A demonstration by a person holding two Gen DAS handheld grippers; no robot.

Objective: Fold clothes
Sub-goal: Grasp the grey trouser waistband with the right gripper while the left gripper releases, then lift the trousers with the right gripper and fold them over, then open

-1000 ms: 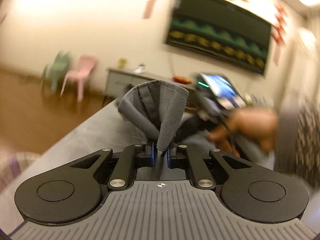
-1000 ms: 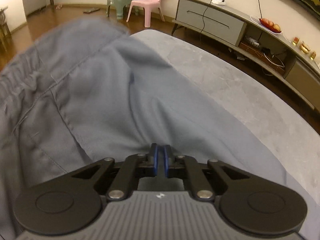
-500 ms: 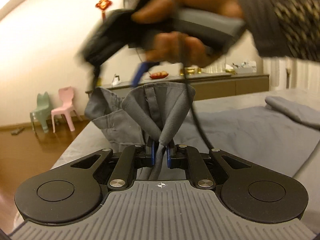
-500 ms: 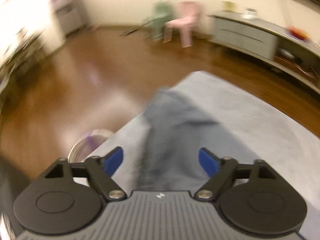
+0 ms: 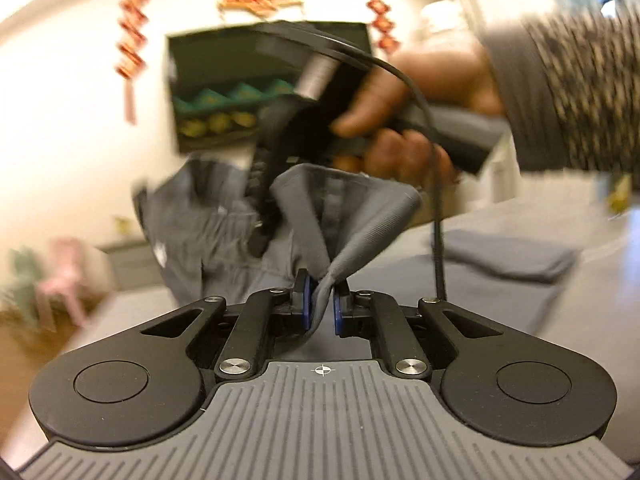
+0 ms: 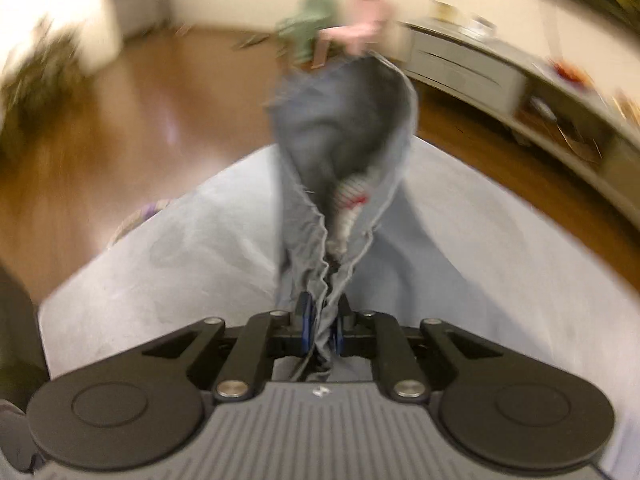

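Note:
A grey garment [image 5: 352,208] hangs lifted between both grippers above a grey padded surface [image 6: 160,260]. My left gripper [image 5: 321,296] pinches a ribbed fold of its waistband; the jaws are easing open slightly with the cloth still between the pads. My right gripper [image 6: 322,320] is closing on a gathered edge of the garment [image 6: 344,120], where a striped label shows inside the opening. In the left wrist view a person's hand [image 5: 420,92] holds the right gripper's handle just above and behind the cloth. Both views are blurred by motion.
A folded grey piece [image 5: 508,256] lies on the surface to the right. Past the surface's edge is wooden floor [image 6: 140,100], with a pink chair [image 6: 360,28], a green chair beside it and a long low sideboard [image 6: 460,68] along the wall.
The right gripper let go of the flat cloth, opened wide, rose, and closed on a bunched edge. The left gripper swung round with its fold still held; the right hand now sits above it.

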